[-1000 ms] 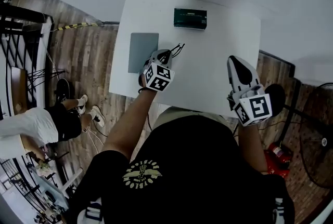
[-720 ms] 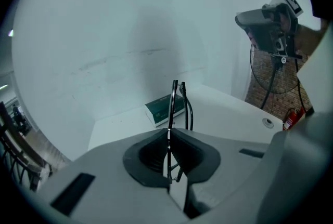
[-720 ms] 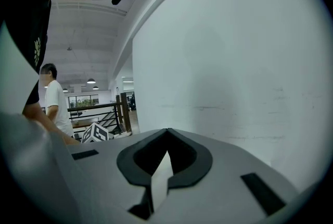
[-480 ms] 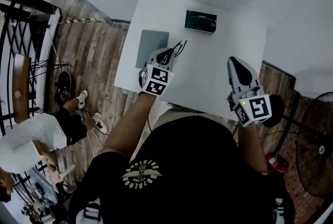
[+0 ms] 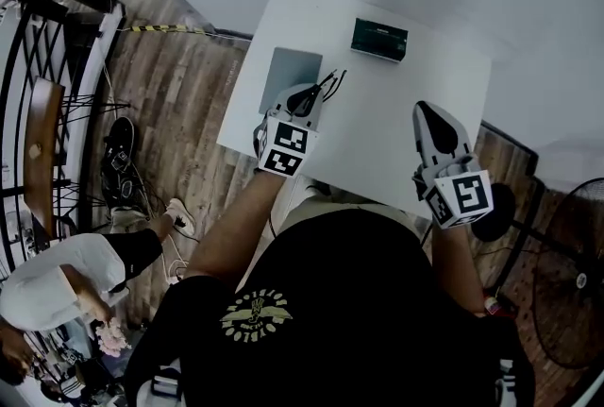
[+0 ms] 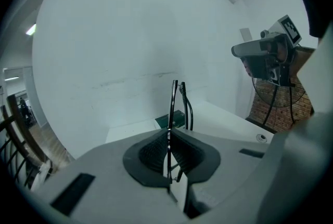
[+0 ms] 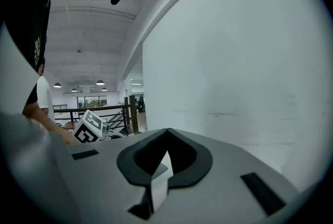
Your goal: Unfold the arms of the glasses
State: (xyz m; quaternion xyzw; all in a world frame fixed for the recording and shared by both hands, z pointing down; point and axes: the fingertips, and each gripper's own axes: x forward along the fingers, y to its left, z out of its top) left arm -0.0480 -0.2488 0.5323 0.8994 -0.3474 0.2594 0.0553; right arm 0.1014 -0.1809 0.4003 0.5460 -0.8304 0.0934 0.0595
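Compared with a second ago, the left gripper (image 5: 307, 99) is lifted a little higher, and the bystander (image 5: 57, 292) on the wooden floor is seen lower in the head view. The glasses (image 6: 174, 106) are gripped between its fingers, above the white worktop (image 5: 396, 112) and beside a grey mat (image 5: 288, 75). The right gripper (image 5: 429, 117) is held well apart from them, its fingers closed on nothing. A dark green box (image 5: 378, 39) is set near the far edge. Its contents are hidden and no writing can be read.
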